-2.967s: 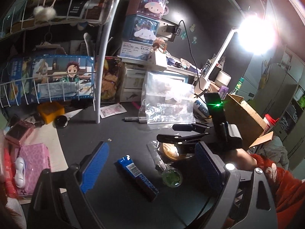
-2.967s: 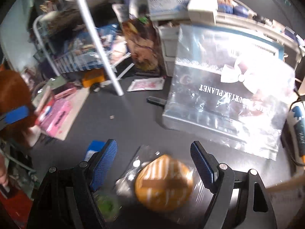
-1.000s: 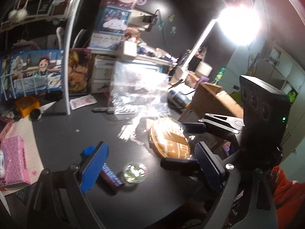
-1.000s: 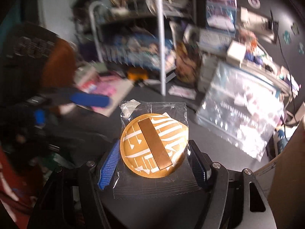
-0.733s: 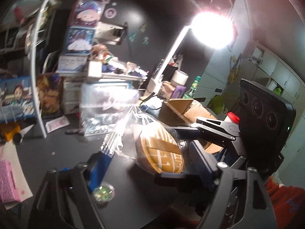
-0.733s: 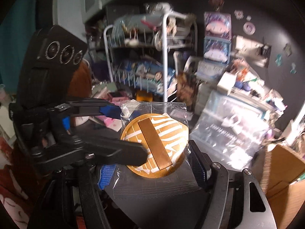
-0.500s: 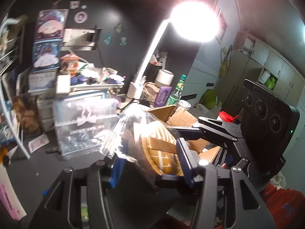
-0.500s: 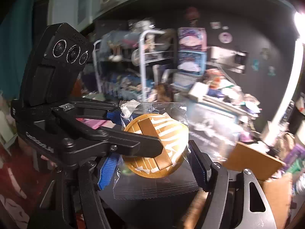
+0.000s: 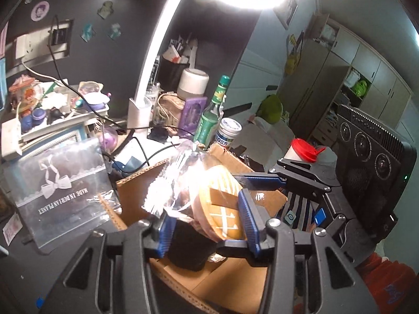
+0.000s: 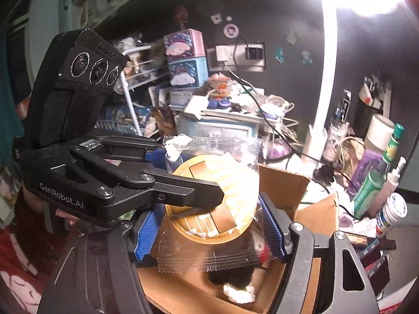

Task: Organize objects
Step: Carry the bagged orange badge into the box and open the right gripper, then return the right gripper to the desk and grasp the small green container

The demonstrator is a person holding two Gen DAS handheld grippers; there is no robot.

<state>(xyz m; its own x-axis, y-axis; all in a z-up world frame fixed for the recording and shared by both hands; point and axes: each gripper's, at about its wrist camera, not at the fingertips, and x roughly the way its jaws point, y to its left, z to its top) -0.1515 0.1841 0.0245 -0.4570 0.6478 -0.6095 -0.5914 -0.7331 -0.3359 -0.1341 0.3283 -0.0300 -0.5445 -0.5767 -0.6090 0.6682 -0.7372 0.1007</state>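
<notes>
A round orange disc with white stripes, in a clear wrapper (image 9: 222, 209) (image 10: 217, 183), hangs over an open cardboard box (image 9: 138, 191) (image 10: 282, 183). Both grippers hold it. My right gripper (image 10: 209, 225) is shut on its two edges, and it reaches in from the right in the left wrist view (image 9: 230, 212). My left gripper (image 9: 205, 219) is closing on the disc's flat faces, one blue pad on the disc and the other on the crumpled wrapper. In the right wrist view it (image 10: 188, 175) comes in from the left, with one finger across the disc's front.
A dark furry thing (image 10: 230, 274) lies in the box. Behind the box stand a green bottle (image 9: 209, 120), a white jar (image 9: 227, 133) and a white lamp pole (image 9: 149, 60). A clear zip bag (image 9: 60, 183) leans at the left and a red-lidded container (image 9: 303, 146) sits at the right.
Both grippers have swung right and upward from the dark desk to above the cardboard box, carrying the disc. The left gripper's jaws, wide a second ago, have come in on the disc.
</notes>
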